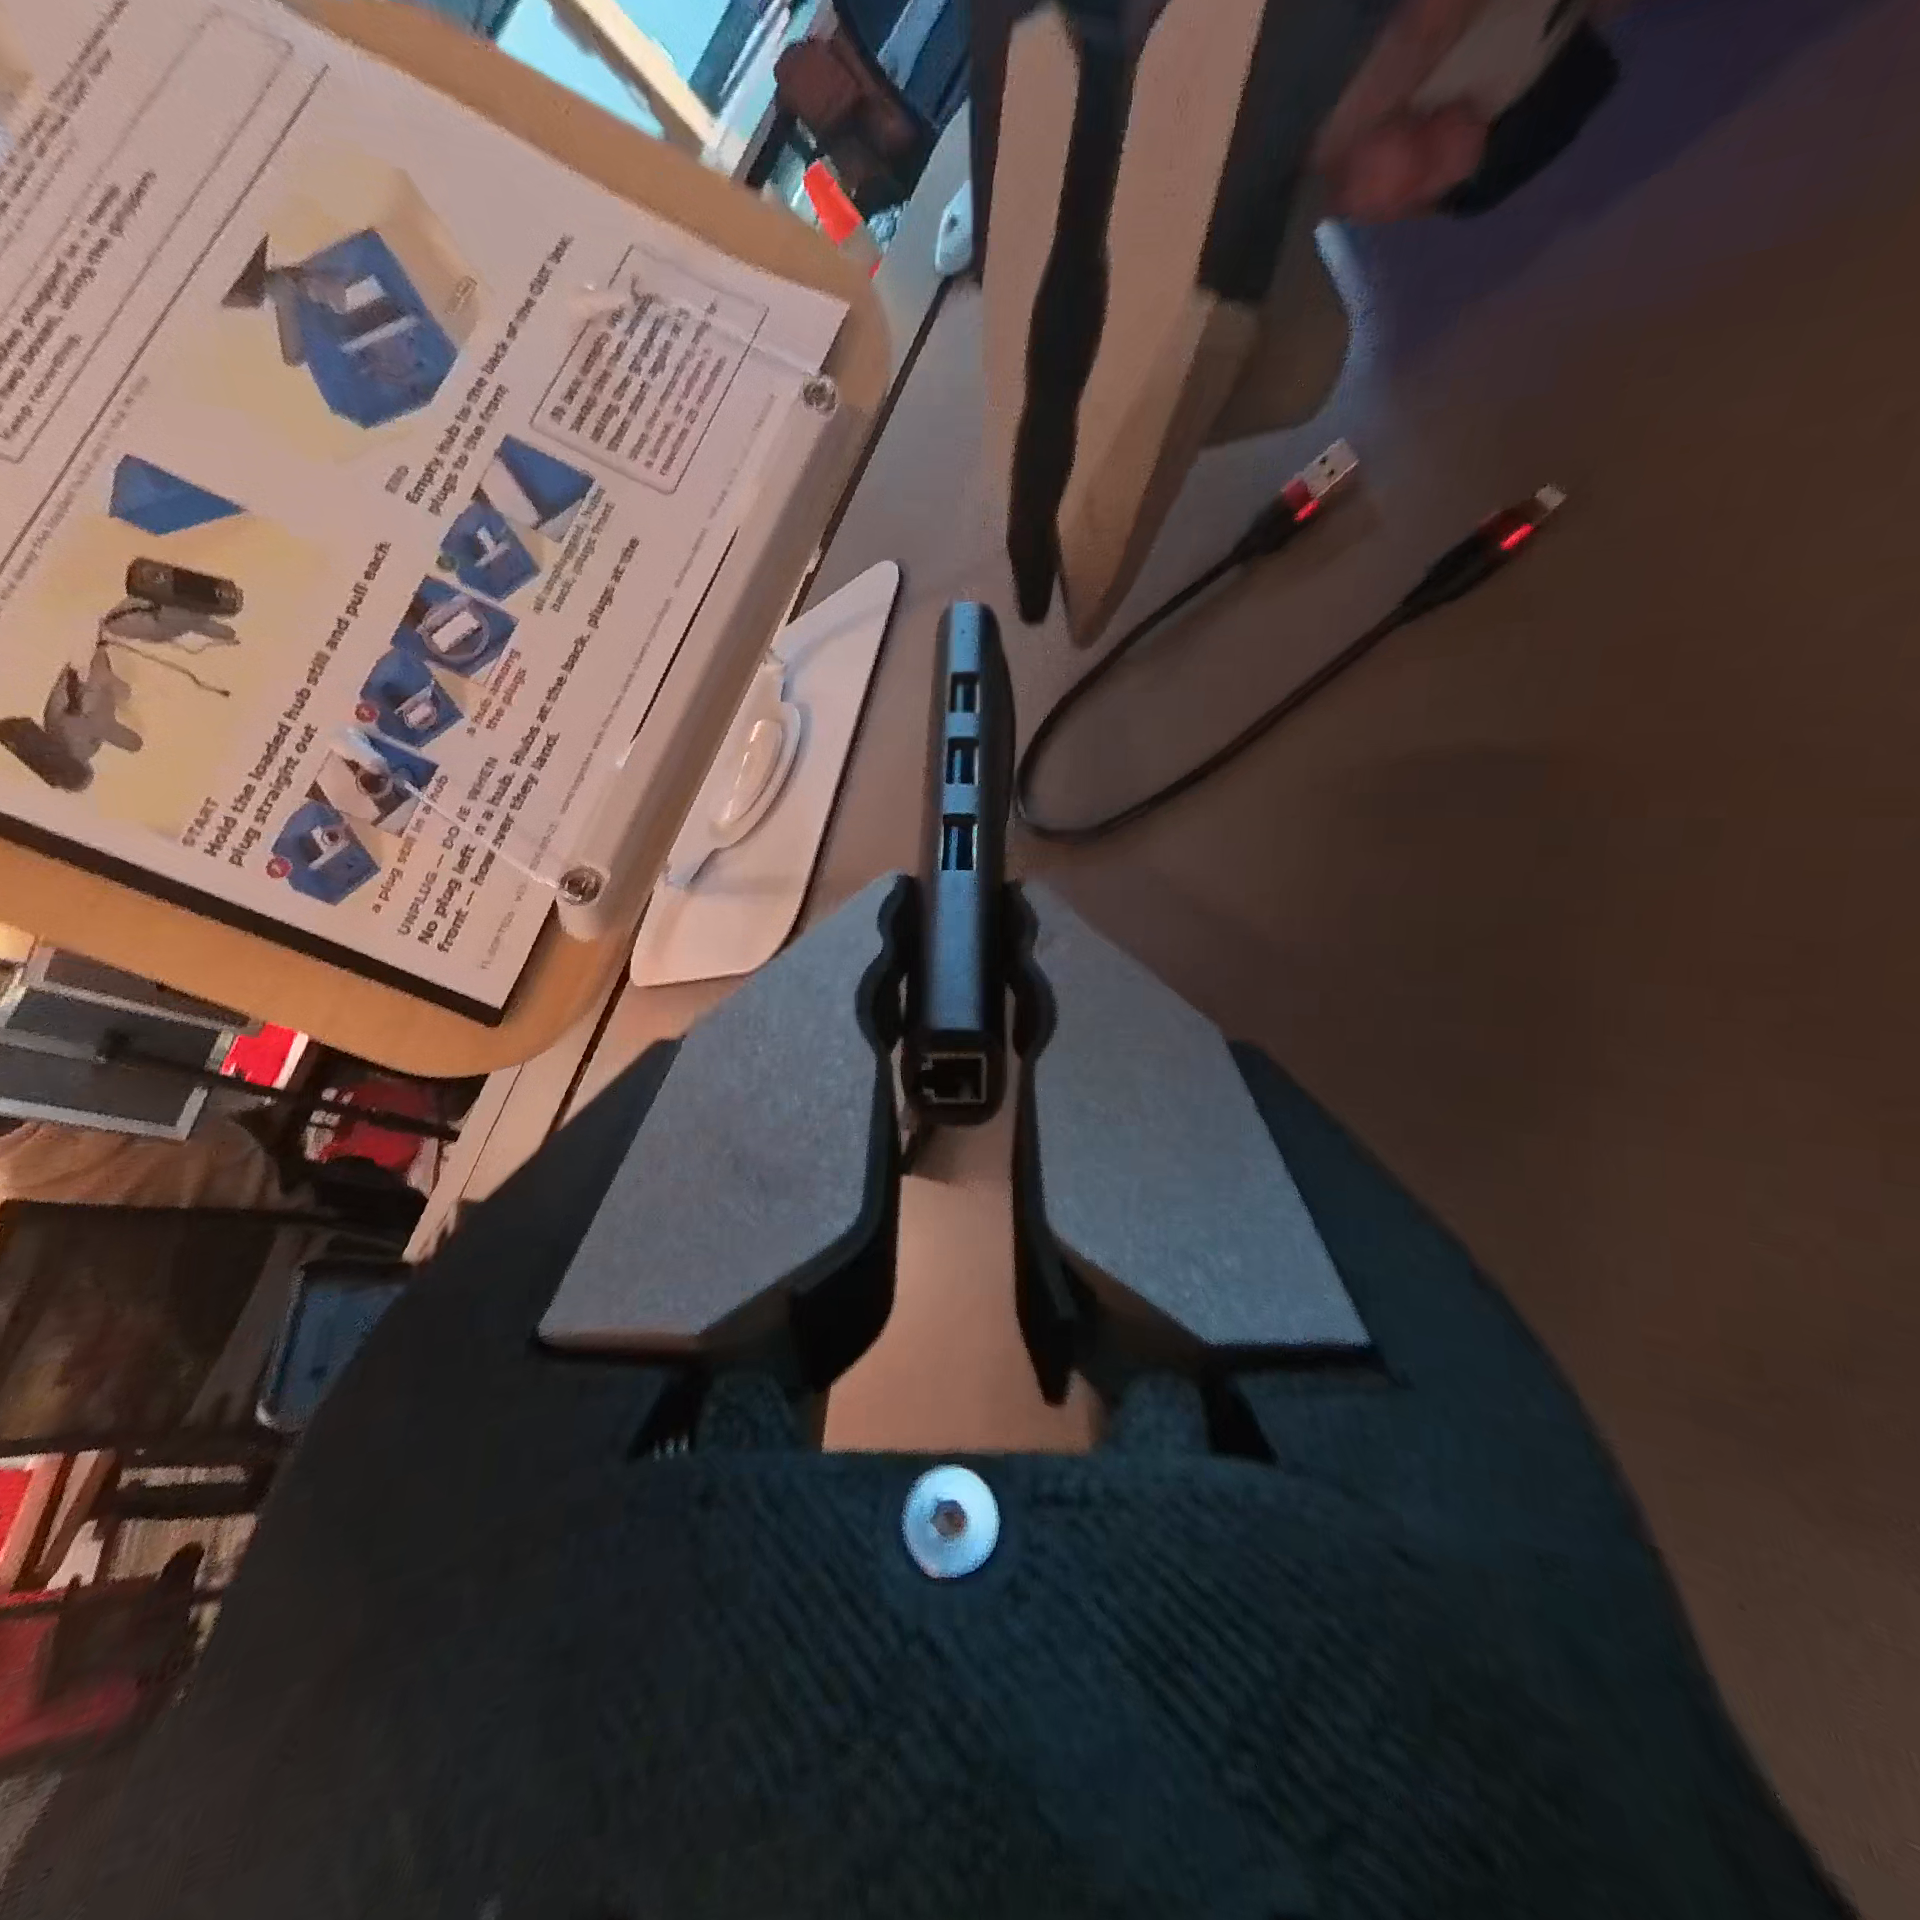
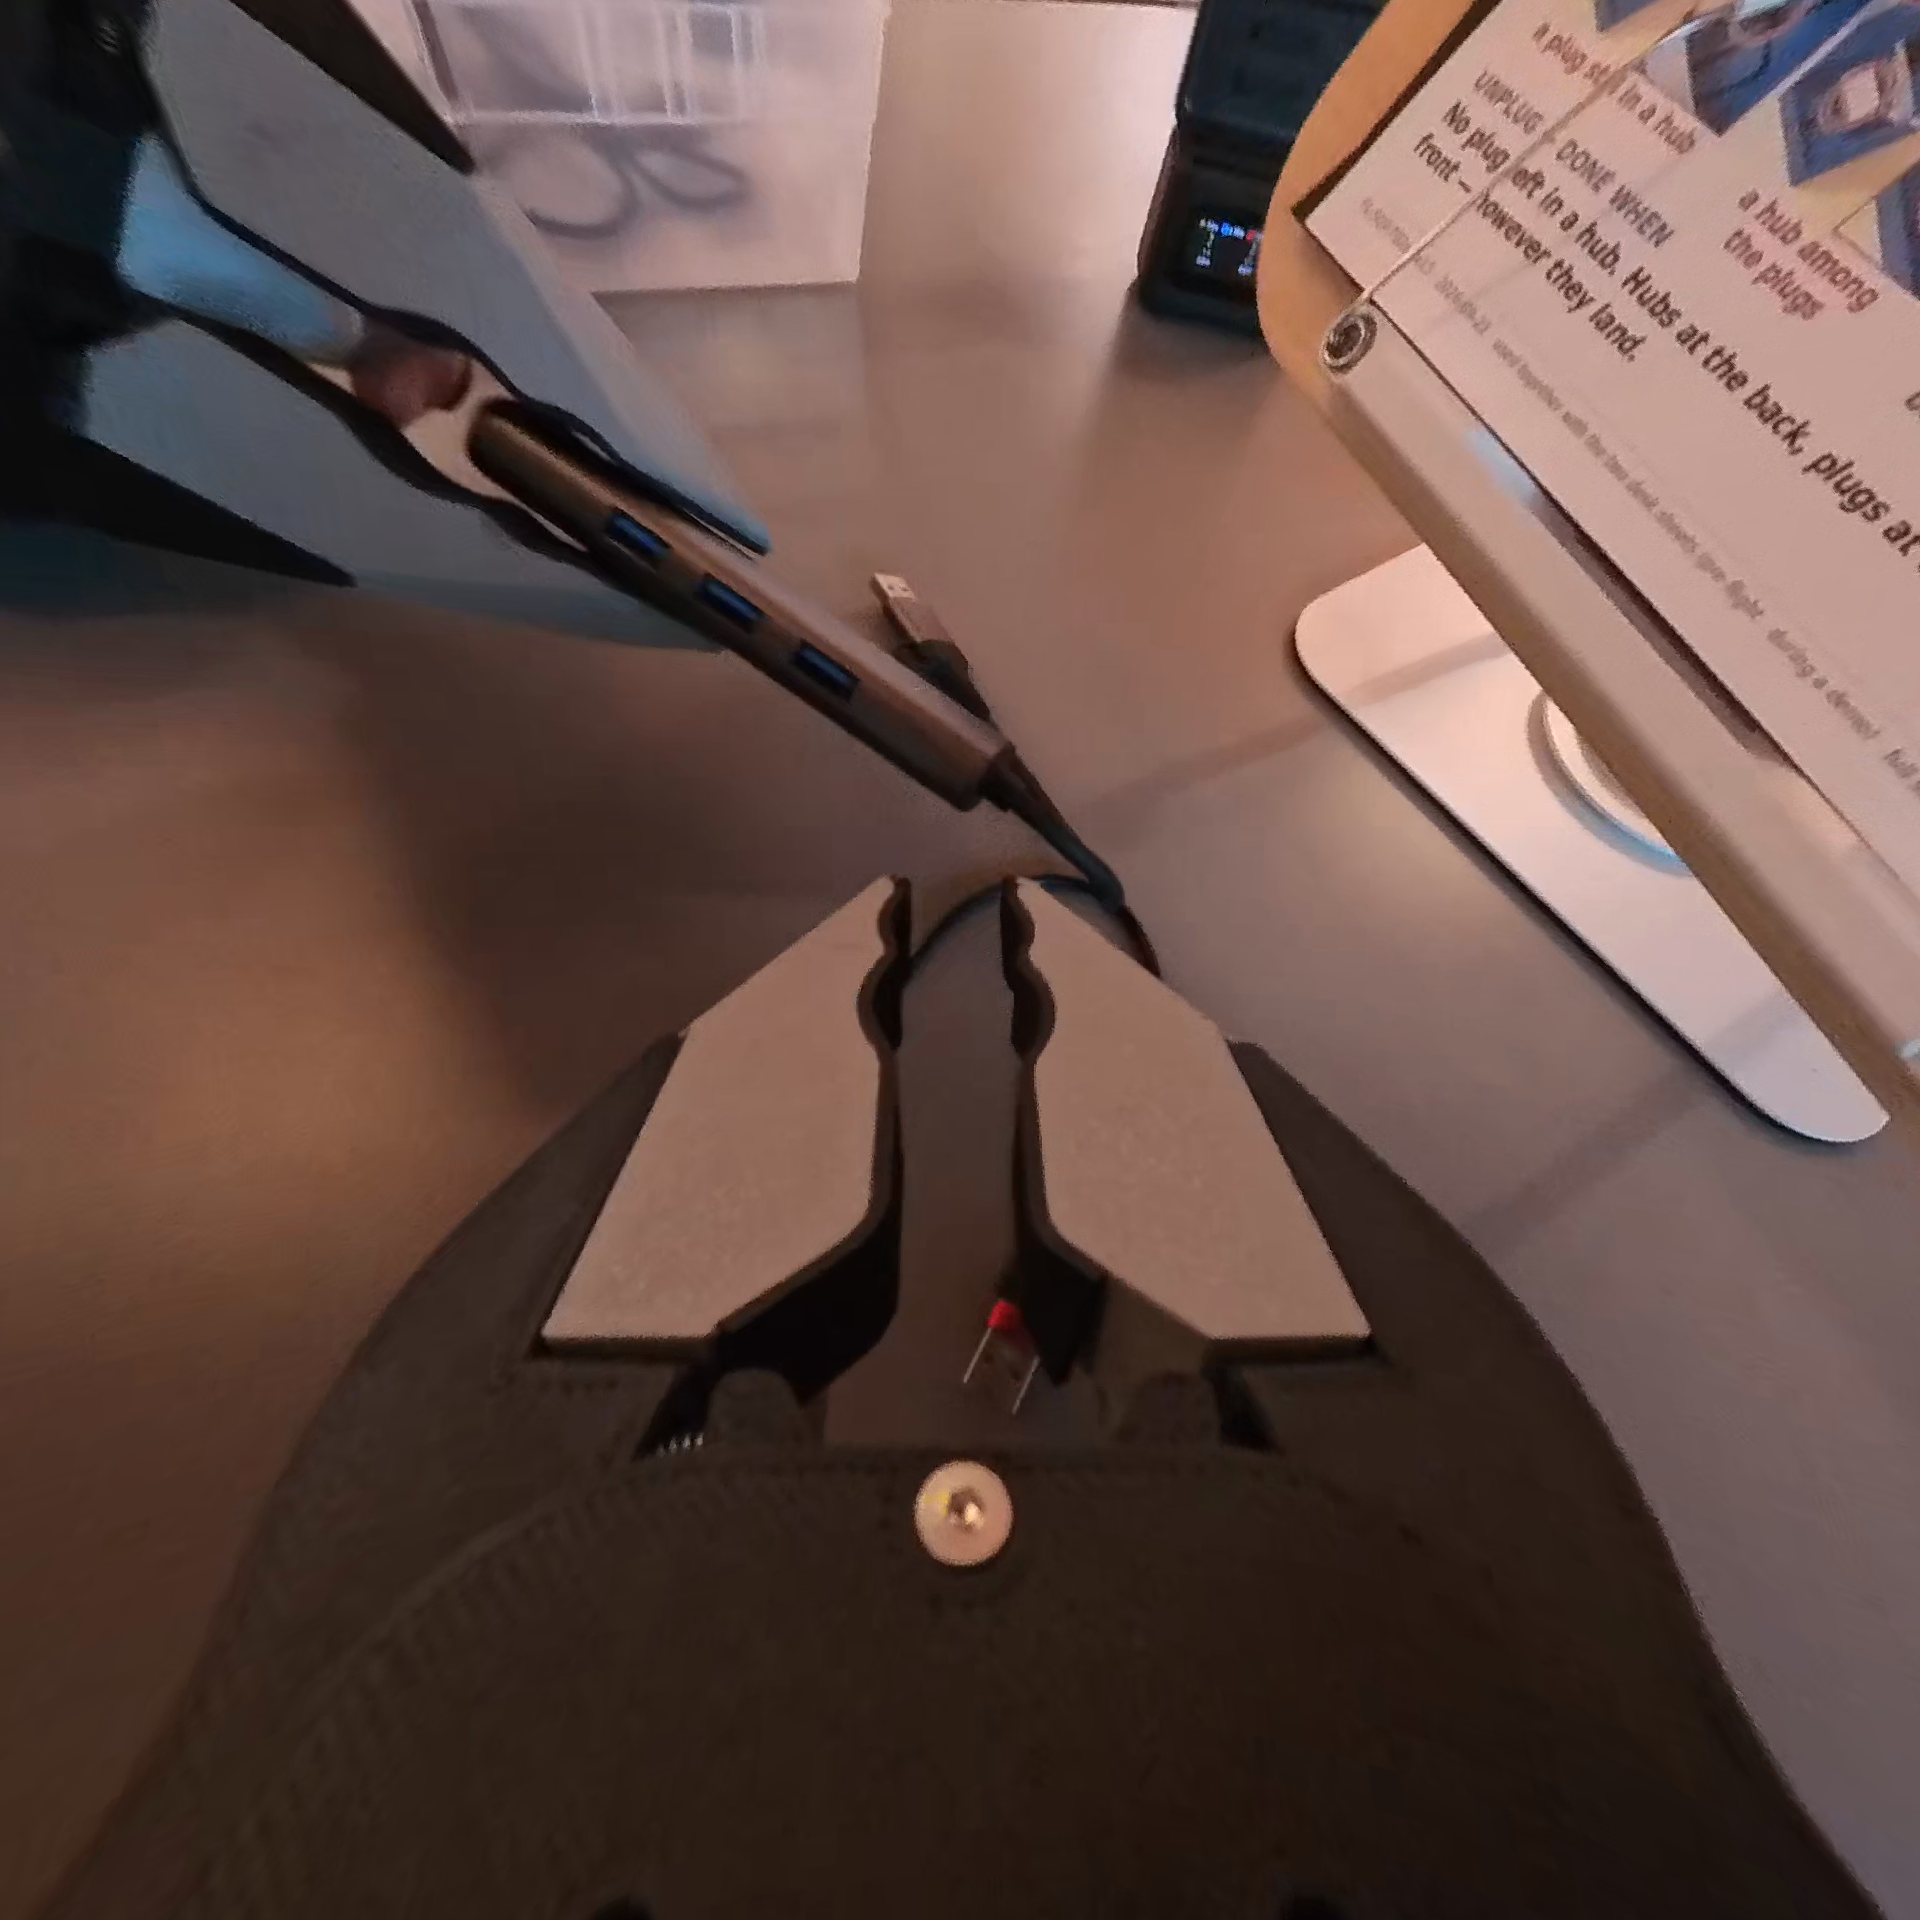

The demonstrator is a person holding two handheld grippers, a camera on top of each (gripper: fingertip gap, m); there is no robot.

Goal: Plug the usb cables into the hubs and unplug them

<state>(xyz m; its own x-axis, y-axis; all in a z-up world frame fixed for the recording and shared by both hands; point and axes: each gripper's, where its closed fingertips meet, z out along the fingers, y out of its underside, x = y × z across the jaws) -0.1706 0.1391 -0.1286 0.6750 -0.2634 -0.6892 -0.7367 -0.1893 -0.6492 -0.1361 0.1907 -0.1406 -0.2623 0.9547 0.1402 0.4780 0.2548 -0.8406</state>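
Clamping the hub [image 1: 961, 831] off the counter [image 1: 1558, 1039], the left gripper [image 1: 956, 935] presents three empty ports, while the right gripper [image 2: 951, 935], jaws slightly parted and empty (plug [image 2: 1003, 1340] beneath), must next grab that plug and line it up.

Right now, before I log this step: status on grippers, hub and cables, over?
Left gripper shut on hub. Right gripper open, empty. Three ports free; red plug loose on table.

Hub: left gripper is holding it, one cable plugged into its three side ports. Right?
Not quite. The left gripper does hold the hub, but the left wrist view shows all three side ports empty; the red-marked plug lies loose on the table.
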